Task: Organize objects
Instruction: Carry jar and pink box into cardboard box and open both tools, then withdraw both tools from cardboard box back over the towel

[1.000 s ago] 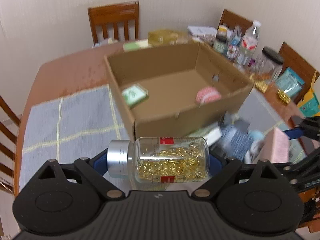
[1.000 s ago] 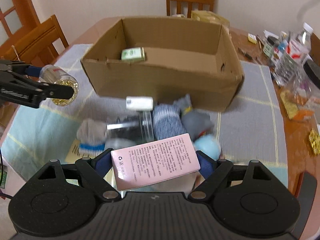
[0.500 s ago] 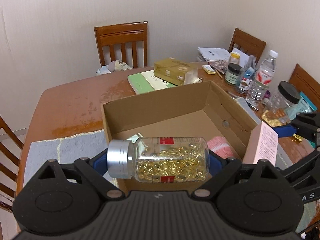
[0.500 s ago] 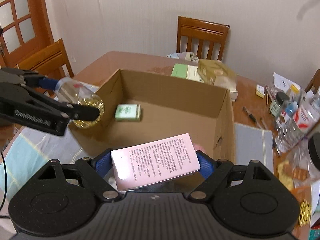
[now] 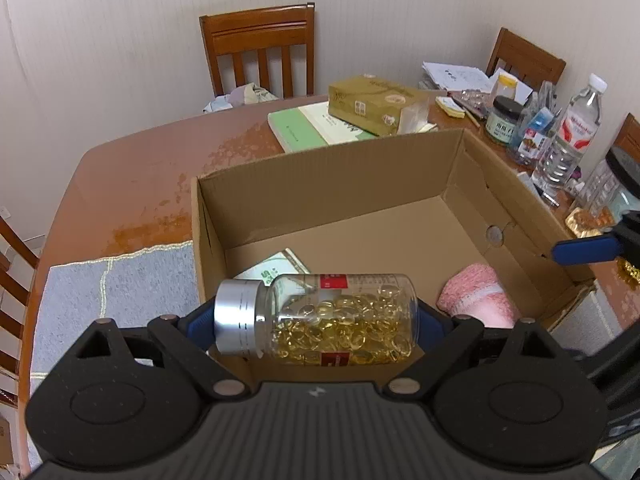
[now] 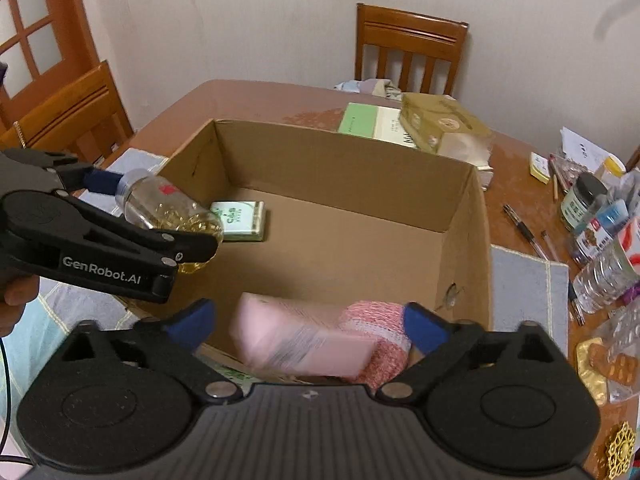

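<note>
1. The right gripper point(image 6: 306, 322) stands with its jaws spread wide and nothing between them; directly beyond them a pink box point(image 6: 300, 338) shows motion-blurred over the near end of the cardboard box point(image 6: 466, 240), so it appears to be dropping in, though the blur leaves its exact resting place unclear.
2. The left gripper point(image 5: 316, 320) is clamped on a capsule bottle point(image 5: 340, 318), held sideways with its silver cap pointing left, above the near wall of the cardboard box and not yet released.
3. Already inside the carton: a pink sock roll point(image 5: 476, 300) in the near right corner, touching or just beside the pink box, and a green packet point(image 6: 239, 220) lying flat toward the left side of the floor.
4. Much of the carton floor farther back is bare cardboard.
5. Beyond the carton, a gold box point(image 5: 376, 102) sits on a green book point(image 5: 296, 132), and jars and a water bottle point(image 5: 570, 136) crowd the right edge of the table point(image 5: 132, 172).
6. Judged from this, the sorting is partway: two items are stowed, a third seems to be going in, and the capsule bottle is next.
</note>
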A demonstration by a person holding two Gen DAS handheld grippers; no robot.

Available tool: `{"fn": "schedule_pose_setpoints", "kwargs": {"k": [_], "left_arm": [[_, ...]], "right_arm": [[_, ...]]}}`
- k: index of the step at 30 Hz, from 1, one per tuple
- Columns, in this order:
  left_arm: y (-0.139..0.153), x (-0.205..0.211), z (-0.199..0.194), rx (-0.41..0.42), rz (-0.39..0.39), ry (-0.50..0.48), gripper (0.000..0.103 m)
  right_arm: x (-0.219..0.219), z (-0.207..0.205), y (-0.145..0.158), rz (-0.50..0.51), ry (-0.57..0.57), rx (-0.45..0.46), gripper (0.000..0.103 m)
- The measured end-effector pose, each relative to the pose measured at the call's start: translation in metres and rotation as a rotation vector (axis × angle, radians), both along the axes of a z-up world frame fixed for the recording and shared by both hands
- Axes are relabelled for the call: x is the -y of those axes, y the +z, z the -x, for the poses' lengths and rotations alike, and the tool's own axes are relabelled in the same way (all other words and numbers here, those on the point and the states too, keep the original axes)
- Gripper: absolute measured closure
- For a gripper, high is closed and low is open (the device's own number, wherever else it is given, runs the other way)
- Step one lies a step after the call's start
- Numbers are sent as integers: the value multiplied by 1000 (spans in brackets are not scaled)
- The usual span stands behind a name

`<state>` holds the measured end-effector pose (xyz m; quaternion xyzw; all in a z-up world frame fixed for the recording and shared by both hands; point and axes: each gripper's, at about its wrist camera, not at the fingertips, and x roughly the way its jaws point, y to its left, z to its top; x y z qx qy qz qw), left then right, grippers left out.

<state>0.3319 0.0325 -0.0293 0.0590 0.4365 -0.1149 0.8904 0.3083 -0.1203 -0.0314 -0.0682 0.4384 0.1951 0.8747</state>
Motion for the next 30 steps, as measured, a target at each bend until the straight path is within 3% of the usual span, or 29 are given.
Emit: {"fn": "schedule_pose_setpoints", "kwargs": {"k": [10, 16, 30], "left_arm": [[-20, 10, -4, -61, -49, -23, 9], [-6, 13, -5, 5, -71, -15, 7], [9, 2, 34, 39, -47, -10, 4]], "right_arm": [[28, 6, -1, -33, -73, -21, 0], [35, 8, -1, -55, -92, -36, 0], [31, 32, -3, -52, -111, -26, 0]]}}
